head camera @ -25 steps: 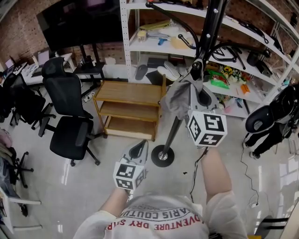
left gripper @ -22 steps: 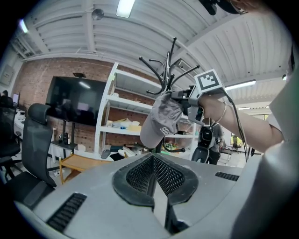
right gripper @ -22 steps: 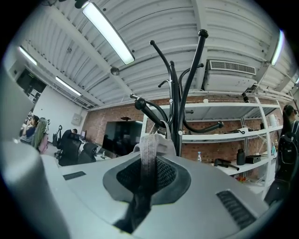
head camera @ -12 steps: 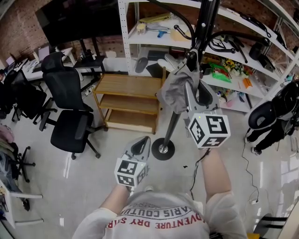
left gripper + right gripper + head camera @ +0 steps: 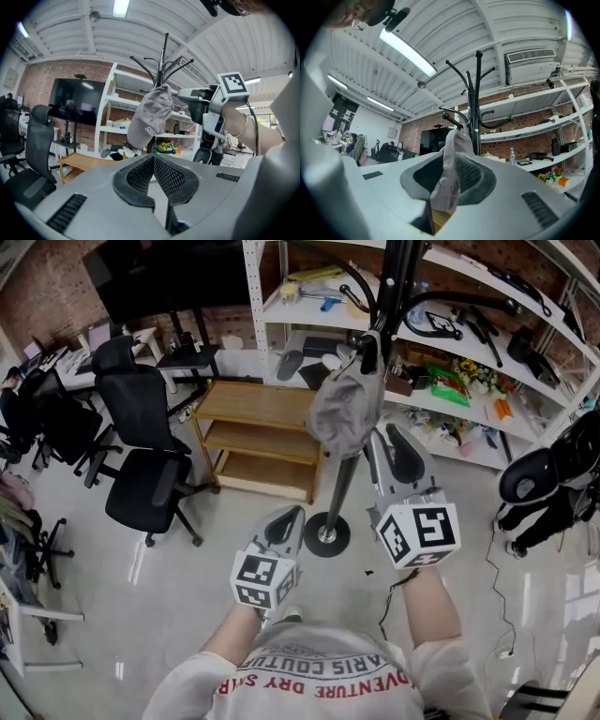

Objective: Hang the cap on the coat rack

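The grey cap (image 5: 343, 409) hangs from a hook of the black coat rack (image 5: 349, 479), its crown sagging beside the pole. My right gripper (image 5: 386, 442) sits just below and in front of it. Its jaws have just been opening and stand apart, and the pads press on nothing. In the right gripper view the cap (image 5: 452, 159) dangles in line with the gap, in front of the rack (image 5: 477, 93). My left gripper (image 5: 286, 521) is lower left with jaws together and empty. From it I see the cap (image 5: 151, 115) and the right gripper (image 5: 180, 96) beside it.
A low wooden shelf unit (image 5: 258, 442) stands left of the rack's round base (image 5: 326, 542). White metal shelving (image 5: 469, 352) full of items runs behind. Black office chairs (image 5: 150, 474) stand to the left. More black gear (image 5: 548, 474) sits at the right.
The right gripper's jaws have parted and it has drawn back and down from the cap. The cap stays hanging on the hook. The left gripper has shifted a little.
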